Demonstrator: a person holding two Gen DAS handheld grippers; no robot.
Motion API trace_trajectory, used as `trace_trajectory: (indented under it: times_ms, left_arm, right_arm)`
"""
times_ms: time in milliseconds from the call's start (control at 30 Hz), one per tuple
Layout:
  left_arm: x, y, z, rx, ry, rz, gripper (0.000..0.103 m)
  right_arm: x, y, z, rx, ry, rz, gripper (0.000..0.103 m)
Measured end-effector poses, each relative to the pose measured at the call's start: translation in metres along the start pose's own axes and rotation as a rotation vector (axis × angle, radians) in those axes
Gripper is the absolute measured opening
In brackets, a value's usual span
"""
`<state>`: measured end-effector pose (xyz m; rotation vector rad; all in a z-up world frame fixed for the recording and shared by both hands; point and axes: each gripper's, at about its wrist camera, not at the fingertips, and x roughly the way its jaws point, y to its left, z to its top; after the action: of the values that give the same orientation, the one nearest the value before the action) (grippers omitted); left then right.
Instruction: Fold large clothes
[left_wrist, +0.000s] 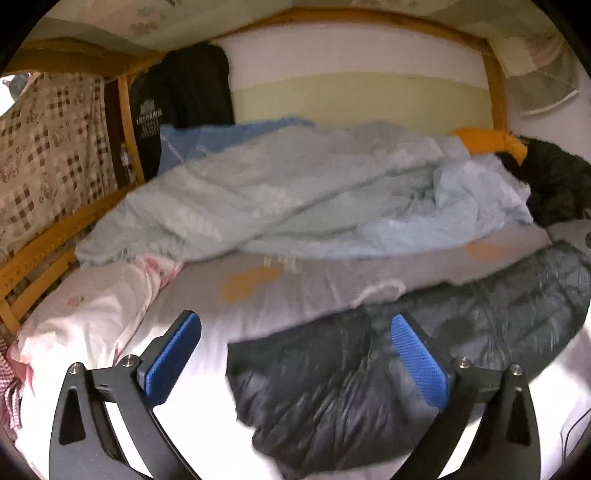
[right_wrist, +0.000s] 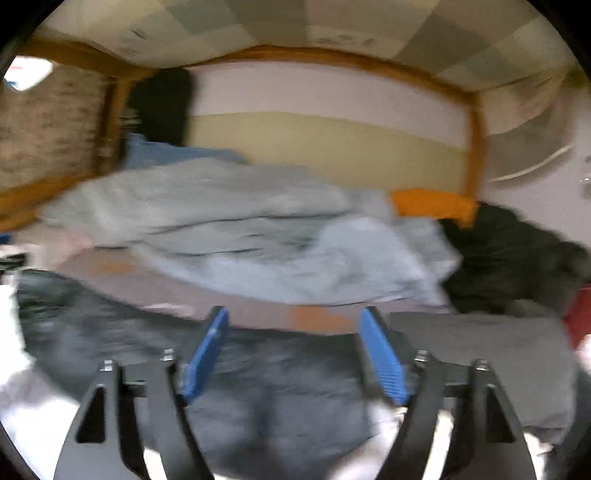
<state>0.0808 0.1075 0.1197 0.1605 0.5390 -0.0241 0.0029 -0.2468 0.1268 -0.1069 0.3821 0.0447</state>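
With my left gripper (left_wrist: 295, 354) and right gripper (right_wrist: 293, 354) both gaping empty over the slippery puffer jacket (left_wrist: 369, 369), I feared its fold could spring apart.

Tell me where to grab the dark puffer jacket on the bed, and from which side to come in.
Take the dark puffer jacket by its near-left edge, where the fabric ends against the pale sheet. Come in from the left, low along the bed: that edge lies exposed and bunched, probably thin enough to pinch, while the middle is puffy and flat. The left gripper is open, already straddling that end.
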Motion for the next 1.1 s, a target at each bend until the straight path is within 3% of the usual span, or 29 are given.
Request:
trace_trajectory:
  times_ms: [67,133,233,300,400,500,567,633,700,800,833,867,900,933,1000,1033,1100]
  left_arm:
    - [0.017,0.006,-0.009,-0.016,0.093,-0.070,0.102]
    - [0.034,0.009,-0.014,-0.008,0.154,-0.156,0.102]
    - [0.057,0.011,-0.015,-0.001,0.148,-0.145,0.099]
    - [0.078,0.012,-0.014,-0.017,0.149,-0.143,0.082]
    - [0.105,0.017,-0.016,-0.065,0.129,-0.095,0.066]
    - [0.135,0.024,-0.017,-0.124,0.162,-0.034,0.060]
    - [0.148,0.024,-0.022,-0.125,0.196,-0.006,0.058]
    - [0.146,0.025,-0.027,-0.123,0.187,0.019,0.058]
    - [0.126,0.026,-0.021,-0.136,0.126,0.010,0.056]
    - [0.087,0.022,-0.004,-0.126,0.050,-0.074,0.054]
    - [0.078,0.019,0.000,-0.116,0.071,-0.090,0.047]
    - [0.072,0.013,0.002,-0.108,0.138,-0.111,0.025]
    - [0.069,0.008,0.000,-0.114,0.229,-0.122,0.013]
    - [0.066,0.005,-0.005,-0.138,0.287,-0.132,0.012]
    - [0.060,-0.003,-0.014,-0.182,0.334,-0.206,0.012]
    - [0.062,-0.008,-0.017,-0.167,0.367,-0.210,0.012]
    - [0.070,-0.013,-0.022,-0.146,0.392,-0.179,0.012]
  right_arm:
    - [0.019,0.009,-0.009,-0.015,0.090,0.020,0.045]
    - [0.047,0.014,-0.020,-0.050,0.162,-0.001,0.036]
    - [0.083,0.006,-0.023,-0.064,0.191,-0.056,0.035]
    - [0.106,-0.005,-0.029,-0.040,0.224,-0.099,0.035]
    - [0.131,-0.021,-0.043,0.031,0.275,-0.110,0.035]
    - [0.141,-0.021,-0.051,0.037,0.270,-0.228,0.035]
    - [0.147,-0.020,-0.053,0.025,0.275,-0.251,0.035]
    - [0.147,-0.024,-0.050,0.039,0.281,-0.243,0.035]
    - [0.138,-0.031,-0.041,0.081,0.279,-0.221,0.035]
    - [0.113,-0.034,-0.021,0.135,0.261,-0.147,0.035]
    - [0.107,-0.030,-0.016,0.125,0.305,-0.144,0.035]
    - [0.103,-0.026,-0.014,0.106,0.372,-0.157,0.035]
    - [0.101,-0.022,-0.015,0.089,0.464,-0.174,0.035]
    - [0.097,-0.021,-0.019,0.105,0.529,-0.168,0.035]
    - [0.086,-0.023,-0.024,0.214,0.563,-0.033,0.035]
    - [0.088,-0.021,-0.026,0.239,0.608,0.008,0.035]
    - [0.095,-0.020,-0.029,0.232,0.633,0.009,0.035]
